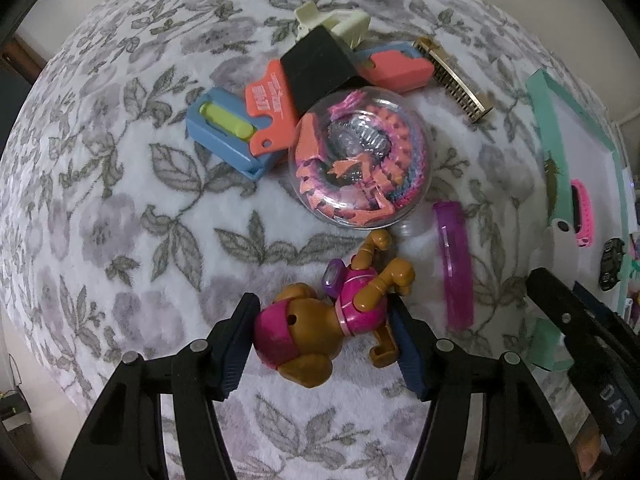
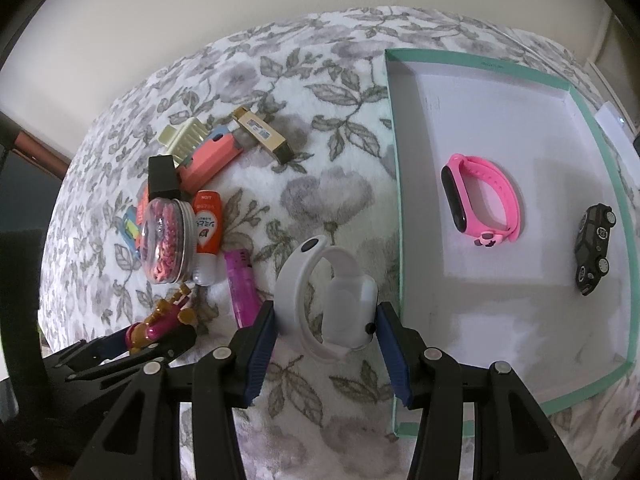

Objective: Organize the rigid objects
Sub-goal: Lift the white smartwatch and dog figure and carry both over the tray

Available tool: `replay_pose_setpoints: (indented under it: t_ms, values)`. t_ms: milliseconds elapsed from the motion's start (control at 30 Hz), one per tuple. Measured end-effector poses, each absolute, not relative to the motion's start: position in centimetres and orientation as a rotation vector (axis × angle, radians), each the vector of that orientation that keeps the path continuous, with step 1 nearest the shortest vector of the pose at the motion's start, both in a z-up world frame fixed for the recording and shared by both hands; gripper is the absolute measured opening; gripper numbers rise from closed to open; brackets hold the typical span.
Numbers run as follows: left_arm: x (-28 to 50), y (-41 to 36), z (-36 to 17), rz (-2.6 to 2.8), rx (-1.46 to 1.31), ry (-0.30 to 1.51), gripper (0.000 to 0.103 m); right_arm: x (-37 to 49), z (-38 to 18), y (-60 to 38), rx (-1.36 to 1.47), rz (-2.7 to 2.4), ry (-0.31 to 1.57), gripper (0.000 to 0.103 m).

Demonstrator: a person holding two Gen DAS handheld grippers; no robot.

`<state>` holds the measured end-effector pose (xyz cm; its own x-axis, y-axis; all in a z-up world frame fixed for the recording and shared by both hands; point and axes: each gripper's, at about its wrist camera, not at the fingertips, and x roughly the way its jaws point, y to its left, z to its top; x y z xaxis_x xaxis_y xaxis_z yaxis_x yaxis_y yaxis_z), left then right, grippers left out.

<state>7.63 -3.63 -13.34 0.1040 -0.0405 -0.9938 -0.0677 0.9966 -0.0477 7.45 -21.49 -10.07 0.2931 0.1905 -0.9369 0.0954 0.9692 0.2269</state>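
My left gripper (image 1: 324, 346) is shut on a brown and pink toy dog figure (image 1: 320, 320), which lies on the floral blanket. My right gripper (image 2: 326, 346) is shut on a white smartwatch (image 2: 328, 304), just left of the teal-rimmed white box (image 2: 394, 208). The box holds a pink fitness band (image 2: 482, 200) and a black toy car (image 2: 594, 248). A pile to the left holds a clear round case of beads (image 1: 358, 162), a purple lighter (image 1: 456, 268), a blue and orange cutter (image 1: 240, 128), a black block (image 1: 318, 66) and a gold comb-like piece (image 1: 454, 78).
An orange glue stick (image 2: 206, 224), a salmon case (image 2: 210, 162) and a cream ribbed part (image 2: 186, 138) lie in the pile. The floral blanket (image 1: 120, 200) covers the whole surface. A pale wall stands behind.
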Motion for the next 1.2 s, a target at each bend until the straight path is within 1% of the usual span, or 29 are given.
replay_pose_setpoints:
  t_ms: [167, 433, 600, 733, 967, 1100, 1200]
  values:
    - [7.4, -3.4, -10.6, -0.019, -0.124, 1.398, 0.065, 7.3, -8.5, -21.9, 0.266, 0.07, 1.235, 0.053]
    - [6.3, -3.3, -4.8, -0.081, -0.173, 1.203, 0.065, 6.7, -4.7, -23.4, 0.278, 0.057, 1.143, 0.053]
    - [6.1, -6.0, -2.4, -0.142, -0.133, 1.104, 0.065, 5.7, -1.6, -25.9, 0.291, -0.002, 1.065, 0.053]
    - [5.3, -9.8, -0.8, -0.223, -0.058, 1.009, 0.065, 4.7, 0.3, -28.7, 0.308, -0.081, 1.019, 0.053]
    - [3.7, -16.2, -1.4, -0.364, 0.061, 0.982, 0.065, 3.0, 1.5, -34.4, 0.323, -0.258, 0.993, 0.053]
    - [3.0, -20.1, -3.3, -0.428, 0.141, 1.01, 0.065, 2.0, 0.8, -37.8, 0.382, -0.324, 1.004, 0.053]
    - [2.3, -22.3, -5.2, -0.45, 0.191, 1.053, 0.065, 1.8, -0.6, -39.5, 0.398, -0.378, 1.045, 0.053]
